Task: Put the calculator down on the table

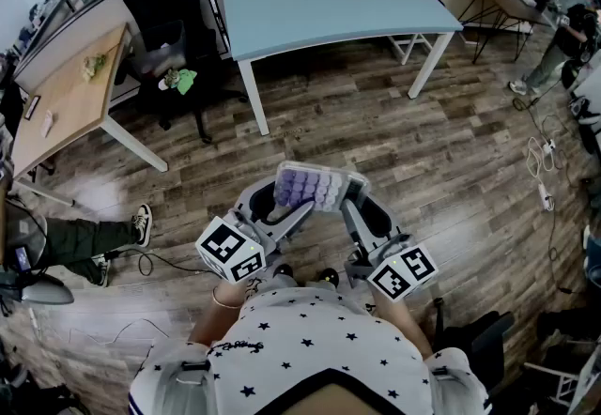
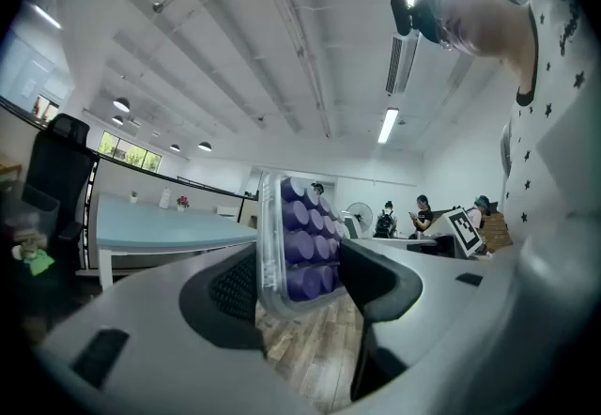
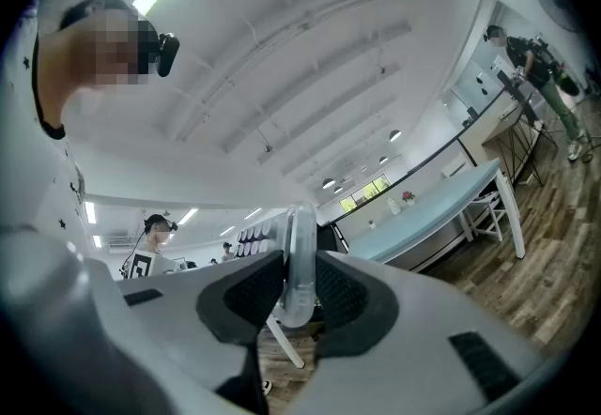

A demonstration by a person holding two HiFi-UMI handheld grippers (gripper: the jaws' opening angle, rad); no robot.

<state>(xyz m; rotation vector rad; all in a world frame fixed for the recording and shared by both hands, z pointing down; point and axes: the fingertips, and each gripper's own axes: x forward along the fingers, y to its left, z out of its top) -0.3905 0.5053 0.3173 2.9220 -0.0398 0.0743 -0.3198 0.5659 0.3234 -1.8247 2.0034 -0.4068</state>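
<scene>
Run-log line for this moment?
phase: hold | calculator: airborne above floor | left gripper: shut on calculator | right gripper: shut on calculator | table: ahead, not reached

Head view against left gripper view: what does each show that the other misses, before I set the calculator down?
Head view only: the right gripper clamped on the calculator's other end, and the stretch of wooden floor between it and the blue table. Left gripper view only: the left gripper's pads pressing the calculator's back and purple keys, plus ceiling lights. Both: the calculator held in the air, the table, the floor.
</scene>
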